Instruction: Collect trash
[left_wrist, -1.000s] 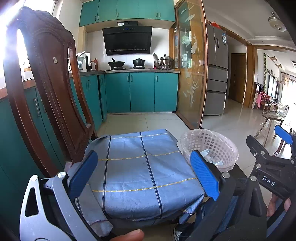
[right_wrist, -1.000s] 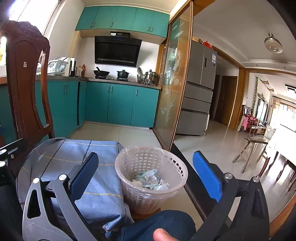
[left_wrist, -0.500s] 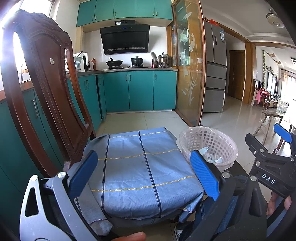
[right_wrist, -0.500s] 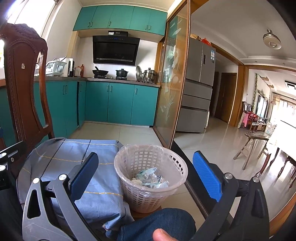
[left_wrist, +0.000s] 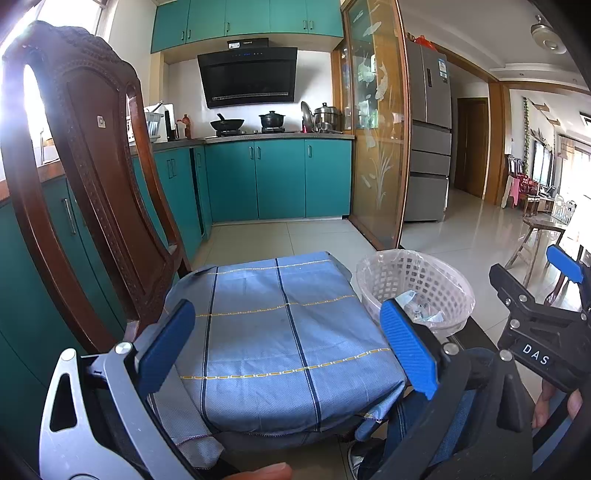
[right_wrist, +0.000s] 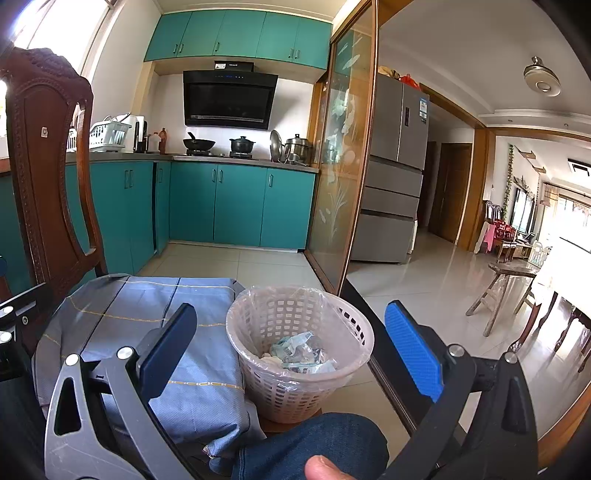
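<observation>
A pale lattice waste basket (right_wrist: 295, 384) with a clear liner stands to the right of a chair seat, and crumpled wrappers (right_wrist: 301, 352) lie in its bottom. The same basket (left_wrist: 417, 284) shows at the right in the left wrist view. My left gripper (left_wrist: 288, 350) hangs open over the blue checked cloth (left_wrist: 280, 332) on the seat, with nothing between its blue pads. Just short of the basket, my right gripper (right_wrist: 291, 354) is open and empty too. No loose trash shows on the cloth.
A carved dark wooden chair back (left_wrist: 85, 192) rises at the left. A person's denim-clad knee (right_wrist: 314, 446) sits below the basket. Teal kitchen cabinets (left_wrist: 277, 177), a glass sliding door (right_wrist: 340, 177) and a grey fridge (right_wrist: 395, 166) stand behind. A wooden stool (right_wrist: 506, 291) is on the tiled floor at right.
Both views have tilted slightly upward, so the seat and the basket sit a little lower in frame. Both grippers stay open and empty.
</observation>
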